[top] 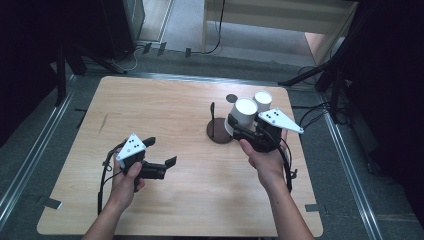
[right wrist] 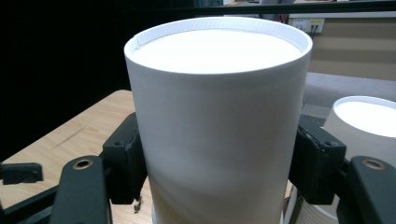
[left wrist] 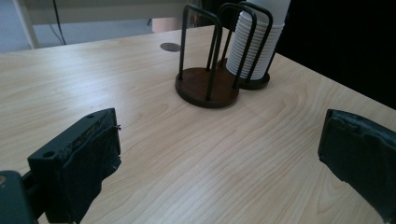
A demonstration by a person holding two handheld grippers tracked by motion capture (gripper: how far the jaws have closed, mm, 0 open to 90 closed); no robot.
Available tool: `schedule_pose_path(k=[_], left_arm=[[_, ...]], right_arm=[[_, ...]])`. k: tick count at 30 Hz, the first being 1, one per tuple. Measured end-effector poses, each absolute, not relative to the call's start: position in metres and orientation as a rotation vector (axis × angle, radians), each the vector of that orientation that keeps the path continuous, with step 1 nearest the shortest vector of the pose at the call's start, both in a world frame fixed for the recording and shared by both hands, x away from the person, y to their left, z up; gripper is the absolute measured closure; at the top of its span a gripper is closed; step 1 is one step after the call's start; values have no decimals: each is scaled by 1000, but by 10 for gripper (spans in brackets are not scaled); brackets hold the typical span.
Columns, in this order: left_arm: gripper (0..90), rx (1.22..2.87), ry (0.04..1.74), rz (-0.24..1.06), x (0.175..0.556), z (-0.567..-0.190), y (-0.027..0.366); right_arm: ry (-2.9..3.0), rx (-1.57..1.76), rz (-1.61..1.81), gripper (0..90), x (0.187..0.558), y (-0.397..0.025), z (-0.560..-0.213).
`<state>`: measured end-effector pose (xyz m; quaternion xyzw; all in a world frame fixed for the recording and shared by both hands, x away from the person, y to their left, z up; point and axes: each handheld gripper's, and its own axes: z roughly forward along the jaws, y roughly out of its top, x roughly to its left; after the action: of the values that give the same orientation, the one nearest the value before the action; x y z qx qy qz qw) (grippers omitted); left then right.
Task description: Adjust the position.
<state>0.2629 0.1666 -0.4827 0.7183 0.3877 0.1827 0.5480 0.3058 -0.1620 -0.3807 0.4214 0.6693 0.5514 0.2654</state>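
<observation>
Right gripper view: a white paper cup (right wrist: 217, 121) is clamped between the two black jaws of the right gripper (right wrist: 217, 163), held upside down with its base uppermost. In the high view this cup (top: 243, 116) is seen just above the empty wire holder (top: 218, 131), whose dark round base lies near the table's middle right. The step in hand is judged to be lowering the cup into that holder; the cup should be kept upright and centred between the wire loops, and released only once seated. Just behind the empty holder, a stack of cups (top: 262, 101) in a second holder is to be cleared. The table's right edge (top: 299, 150) lies near the holder. Well to the holder's left, the left gripper (top: 160, 156) is held with jaws wide apart over bare wood, gripping nothing.
</observation>
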Motion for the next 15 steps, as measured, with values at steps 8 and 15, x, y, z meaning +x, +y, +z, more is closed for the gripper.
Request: schedule_pose_path(k=[8, 15], left_arm=[[0, 1718, 866, 428, 265, -476, 146], [0, 1760, 787, 400, 265, -474, 125]], right_arm=[[1837, 1122, 1515, 308, 301, -149, -381], [1864, 1090, 1541, 306, 293, -139, -380]])
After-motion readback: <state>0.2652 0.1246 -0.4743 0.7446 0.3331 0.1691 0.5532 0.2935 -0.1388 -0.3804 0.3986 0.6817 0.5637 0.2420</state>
